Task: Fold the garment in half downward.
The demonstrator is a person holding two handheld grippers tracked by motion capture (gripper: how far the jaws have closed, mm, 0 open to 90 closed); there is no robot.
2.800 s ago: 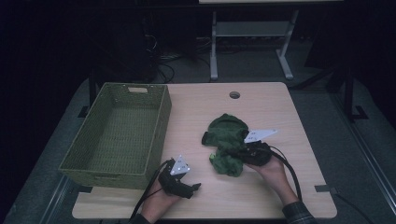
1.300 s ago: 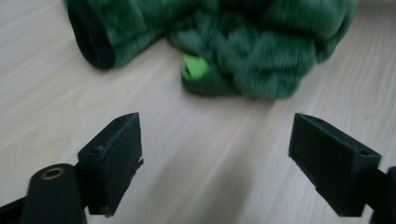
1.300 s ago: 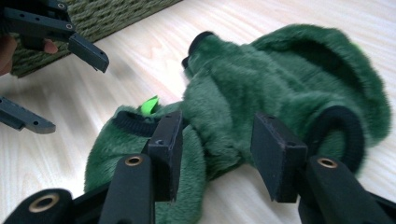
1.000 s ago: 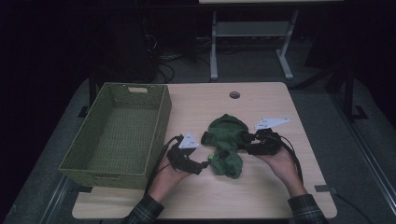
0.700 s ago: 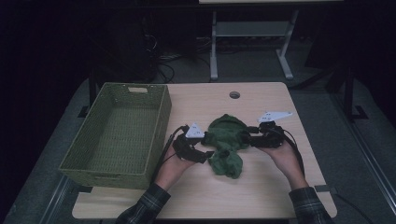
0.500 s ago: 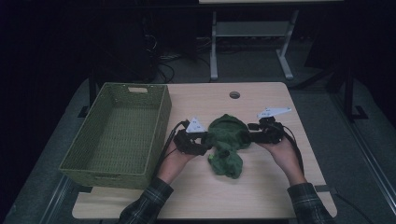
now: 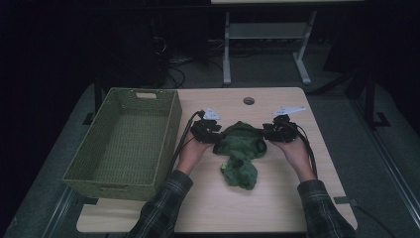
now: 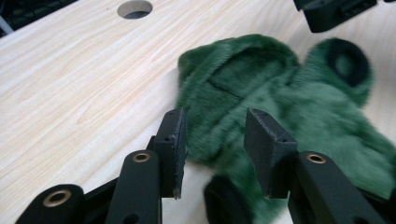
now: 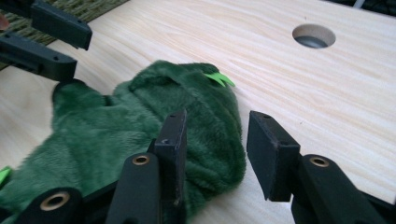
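A dark green fuzzy garment (image 7: 241, 148) lies crumpled in the middle of the wooden table (image 7: 277, 203). My left gripper (image 7: 215, 137) sits at its left edge and my right gripper (image 7: 270, 133) at its right edge. In the left gripper view the open jaws (image 8: 215, 122) straddle the plush edge (image 8: 280, 93), fur showing in the gap. The right gripper view has its open jaws (image 9: 217, 125) around the other edge of the garment (image 9: 130, 126), near a small bright green tag (image 9: 218, 78). Neither gripper is closed on the fabric.
A woven green basket (image 7: 163, 130) stands empty at the table's left, just beside my left hand. A round cable hole (image 7: 248, 100) lies beyond the garment. Cables trail from both grippers toward the front edge. A metal stand (image 7: 262, 44) is on the floor behind.
Both hands have moved away from the front edge to the garment's far part. The left gripper came up from near the basket's front corner to the garment's left edge.
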